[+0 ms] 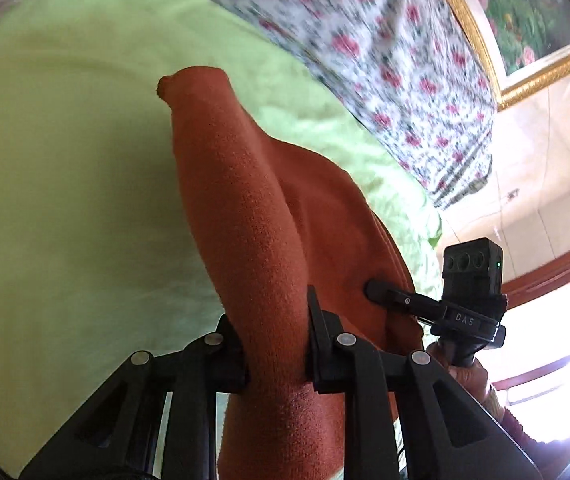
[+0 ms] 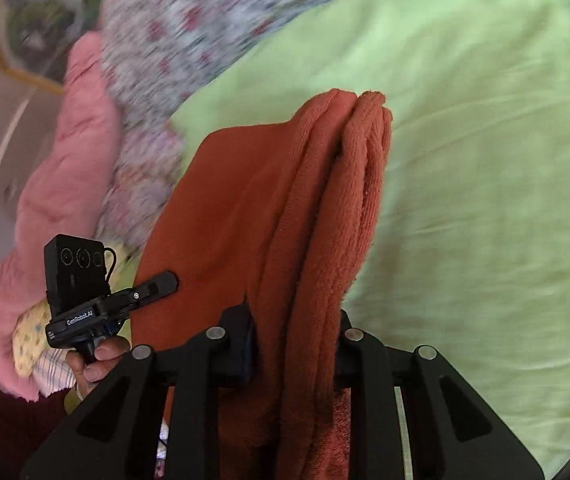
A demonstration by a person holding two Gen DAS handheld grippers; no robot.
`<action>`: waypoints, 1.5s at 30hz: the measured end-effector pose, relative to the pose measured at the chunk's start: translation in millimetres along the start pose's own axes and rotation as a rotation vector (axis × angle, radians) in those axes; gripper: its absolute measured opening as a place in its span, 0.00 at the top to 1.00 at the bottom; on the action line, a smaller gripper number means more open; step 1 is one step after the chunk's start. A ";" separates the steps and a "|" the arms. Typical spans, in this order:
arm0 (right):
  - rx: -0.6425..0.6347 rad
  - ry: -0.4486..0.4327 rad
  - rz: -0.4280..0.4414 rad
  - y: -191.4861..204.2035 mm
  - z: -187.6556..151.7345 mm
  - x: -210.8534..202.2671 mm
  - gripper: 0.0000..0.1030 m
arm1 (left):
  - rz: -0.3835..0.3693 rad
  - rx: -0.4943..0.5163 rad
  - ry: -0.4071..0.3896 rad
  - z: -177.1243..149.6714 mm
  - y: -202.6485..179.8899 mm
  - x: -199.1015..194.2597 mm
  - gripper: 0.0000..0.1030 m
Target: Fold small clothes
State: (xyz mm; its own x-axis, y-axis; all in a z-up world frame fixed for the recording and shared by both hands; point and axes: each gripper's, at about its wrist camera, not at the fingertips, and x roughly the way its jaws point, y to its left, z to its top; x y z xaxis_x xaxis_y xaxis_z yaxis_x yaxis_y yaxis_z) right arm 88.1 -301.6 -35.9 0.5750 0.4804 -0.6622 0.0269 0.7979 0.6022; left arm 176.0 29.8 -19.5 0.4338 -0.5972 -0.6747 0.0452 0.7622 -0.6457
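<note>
Pinching folded rust terry cloth (image 2: pixel 325 200)

wrist views facing, close (shared cloth (image 1: pixel 245 220))

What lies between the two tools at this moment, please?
A stretch of the rust-orange cloth spans between them: the left tool and the right tool each pinch a bunched edge of it, shown in both wrist views.

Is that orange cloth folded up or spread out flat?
Folded. The orange cloth shows several stacked layers at its edge, pinched between the right tongs and the left tongs.
</note>
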 end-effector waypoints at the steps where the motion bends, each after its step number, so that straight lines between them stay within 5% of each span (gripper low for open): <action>1: -0.019 0.019 0.019 9.9 -3.0 11.2 0.76 | 0.024 -0.003 -0.014 -7.6 9.4 -15.7 0.81; 7: -0.052 0.166 0.055 39.1 -27.3 83.3 0.76 | 0.089 -0.094 -0.010 -51.4 74.7 -48.7 0.80; 12: -0.086 0.252 -0.099 32.2 -45.2 110.0 0.67 | 0.062 -0.156 0.064 -65.9 113.8 -38.4 0.65; 16: -0.082 0.241 -0.136 37.3 -39.9 98.5 0.58 | 0.062 -0.215 0.011 -39.8 135.4 -46.9 0.45; 25: -0.050 0.179 -0.155 49.7 -40.4 68.2 0.58 | -0.049 -0.446 -0.053 55.2 210.1 -24.7 0.45; 28: -0.062 0.172 -0.163 55.9 -42.1 60.8 0.58 | -0.075 -0.484 -0.037 74.4 213.8 -3.7 0.52; 30: -0.072 0.167 -0.168 59.9 -42.9 56.8 0.58 | -0.056 -0.470 -0.046 84.5 208.0 7.0 0.81; 33: -0.077 0.150 -0.161 65.1 -41.8 53.4 0.58 | 0.030 -0.407 -0.098 93.2 197.3 6.5 0.97; 37: -0.082 0.124 -0.160 70.4 -40.8 47.3 0.58 | 0.083 -0.306 -0.253 115.2 177.9 -26.5 0.99; 45: -0.052 0.099 -0.164 63.1 -36.7 38.6 0.57 | 0.250 -0.173 -0.254 134.2 152.4 -40.3 1.00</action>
State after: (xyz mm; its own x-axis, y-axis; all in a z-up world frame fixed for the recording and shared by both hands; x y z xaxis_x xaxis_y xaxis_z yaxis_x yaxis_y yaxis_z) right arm 82.1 -219.3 -39.8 0.4829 0.3741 -0.7917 0.0697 0.8848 0.4607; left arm 286.2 203.6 -42.7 0.6221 -0.3013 -0.7226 -0.2328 0.8101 -0.5381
